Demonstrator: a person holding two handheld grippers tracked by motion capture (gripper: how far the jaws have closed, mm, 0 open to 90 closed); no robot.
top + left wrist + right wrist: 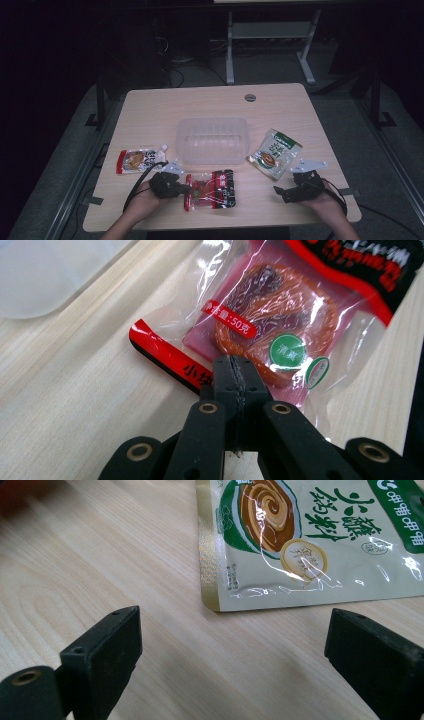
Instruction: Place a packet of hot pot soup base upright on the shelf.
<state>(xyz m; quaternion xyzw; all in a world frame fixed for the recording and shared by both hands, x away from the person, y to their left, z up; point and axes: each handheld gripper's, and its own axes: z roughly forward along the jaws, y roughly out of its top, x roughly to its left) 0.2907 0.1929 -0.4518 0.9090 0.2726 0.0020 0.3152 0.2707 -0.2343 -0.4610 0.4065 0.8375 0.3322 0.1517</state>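
A clear red-and-black snack packet (214, 189) (280, 315) with an orange-brown piece inside lies near the table's front edge. My left gripper (185, 189) (234, 374) is shut on the packet's left sealed edge, its jaws pressed together over the film. A green-and-white sauce packet (274, 154) (310, 535) lies flat to the right. Just below and right of it, my right gripper (281, 193) (235, 645) rests open with only bare wood between its wide-spread jaws. A clear plastic tub (212, 141) stands at the table's middle.
A red-and-white spouted pouch (140, 160) lies left of the tub, just behind my left hand. The wooden table (150, 112) has a round cable hole (250, 97) at the back. A corner of the tub (45, 275) is seen in the left gripper view.
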